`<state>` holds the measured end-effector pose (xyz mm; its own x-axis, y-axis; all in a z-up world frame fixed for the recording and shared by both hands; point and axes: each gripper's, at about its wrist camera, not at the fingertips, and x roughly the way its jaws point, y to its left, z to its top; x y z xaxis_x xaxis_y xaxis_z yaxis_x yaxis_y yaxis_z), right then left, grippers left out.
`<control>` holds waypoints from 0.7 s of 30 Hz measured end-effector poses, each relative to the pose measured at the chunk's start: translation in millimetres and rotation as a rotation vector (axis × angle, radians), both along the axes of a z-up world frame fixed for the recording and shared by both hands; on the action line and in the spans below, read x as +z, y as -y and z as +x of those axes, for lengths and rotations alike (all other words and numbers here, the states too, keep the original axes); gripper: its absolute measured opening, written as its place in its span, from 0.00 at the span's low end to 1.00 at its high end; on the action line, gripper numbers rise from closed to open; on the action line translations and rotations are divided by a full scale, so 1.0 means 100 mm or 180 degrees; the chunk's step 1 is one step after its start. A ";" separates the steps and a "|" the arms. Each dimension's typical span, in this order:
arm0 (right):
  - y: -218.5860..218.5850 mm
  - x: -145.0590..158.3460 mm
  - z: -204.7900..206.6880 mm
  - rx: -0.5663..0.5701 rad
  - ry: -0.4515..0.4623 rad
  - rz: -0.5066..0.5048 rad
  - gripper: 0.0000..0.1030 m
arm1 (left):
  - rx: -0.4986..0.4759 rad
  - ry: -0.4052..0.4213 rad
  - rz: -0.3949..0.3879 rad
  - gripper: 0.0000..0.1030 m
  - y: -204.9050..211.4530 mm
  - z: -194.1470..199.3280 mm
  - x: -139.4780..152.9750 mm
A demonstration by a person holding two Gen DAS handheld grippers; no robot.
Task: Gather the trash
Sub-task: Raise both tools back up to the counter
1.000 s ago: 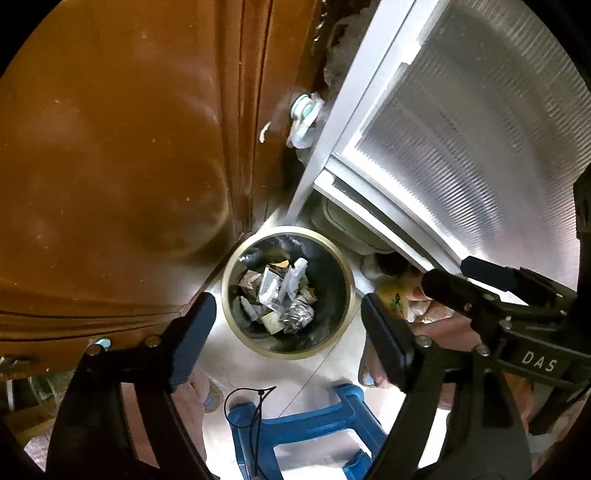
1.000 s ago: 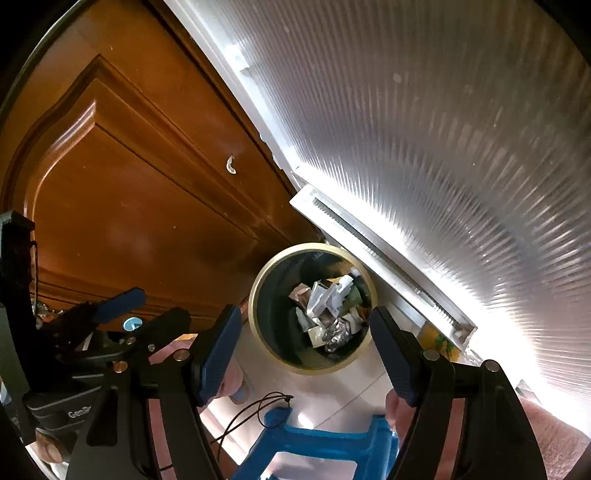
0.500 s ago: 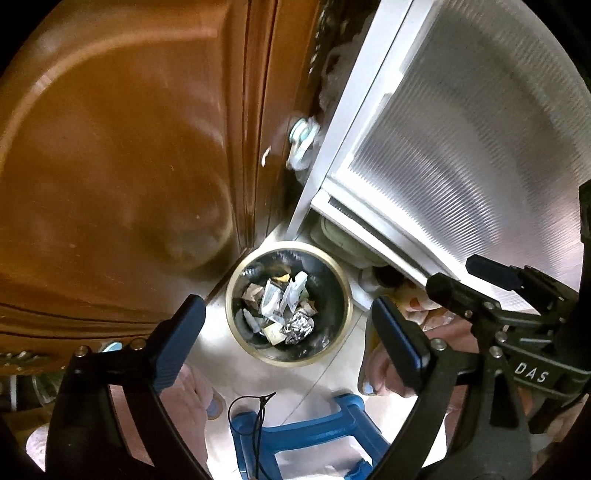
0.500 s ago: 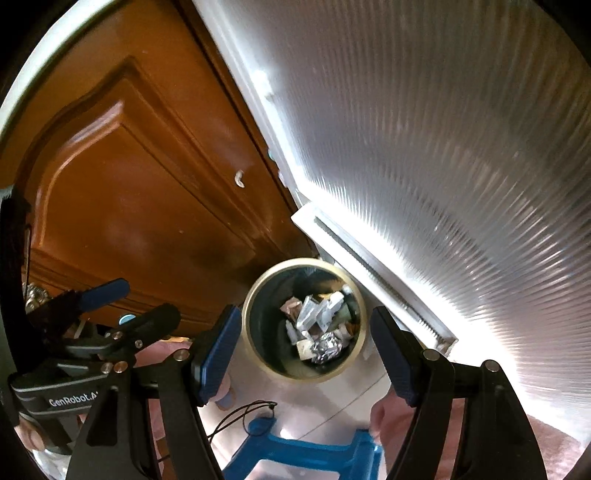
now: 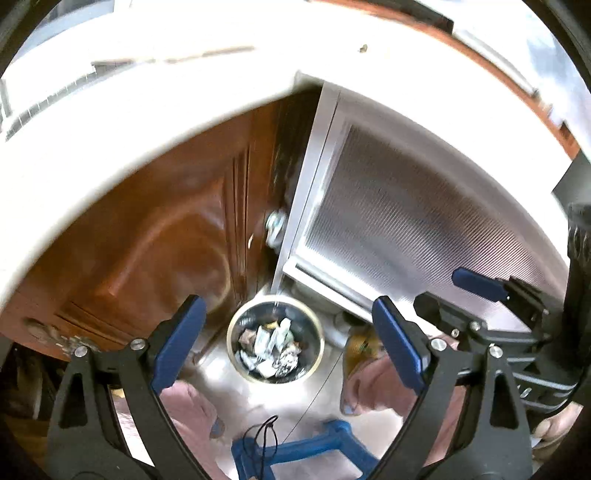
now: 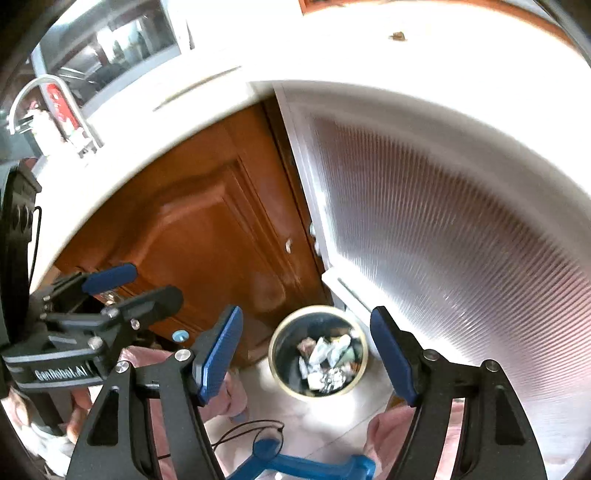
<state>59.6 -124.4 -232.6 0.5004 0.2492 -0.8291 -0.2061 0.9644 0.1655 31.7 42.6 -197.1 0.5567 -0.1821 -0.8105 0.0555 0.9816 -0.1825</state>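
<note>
A round metal trash bin (image 5: 236,345) stands on the floor far below, holding crumpled foil and paper wrappers (image 5: 271,345). It also shows in the right wrist view (image 6: 282,360), with the trash (image 6: 325,360) inside. My left gripper (image 5: 288,343) is open and empty, high above the bin. My right gripper (image 6: 306,354) is open and empty, also high above it. A small brown scrap (image 5: 364,47) lies on the white countertop (image 5: 147,122); it also shows in the right wrist view (image 6: 397,36).
A brown wooden cabinet door (image 6: 207,236) is left of the bin, a ribbed translucent panel (image 6: 443,229) right of it. A blue stool (image 5: 306,454) stands below. A faucet (image 6: 40,96) sits at the counter's far left. The person's feet are by the bin.
Both grippers have risen well away from the bin, which now looks smaller. The white countertop edge has come into view at the top. Both stay open.
</note>
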 end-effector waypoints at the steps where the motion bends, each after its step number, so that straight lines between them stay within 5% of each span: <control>1: -0.01 0.12 -0.03 0.0002 0.0074 -0.0016 0.71 | 0.0008 0.0038 -0.0010 0.88 0.00 -0.01 0.12; 12: 0.04 1.38 -0.03 -0.0067 0.0660 -0.0177 0.71 | -0.0127 0.0462 0.0000 0.88 0.08 0.13 1.42; 21: 0.58 2.55 0.78 -0.0273 0.0659 -0.0309 0.71 | -0.0419 0.0603 0.0294 0.88 0.40 0.89 2.49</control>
<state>137.2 -182.3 21.9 0.6780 0.1228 -0.7247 -0.1427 0.9892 0.0340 121.0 2.3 52.3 0.6766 -0.1931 -0.7105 0.2088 0.9757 -0.0664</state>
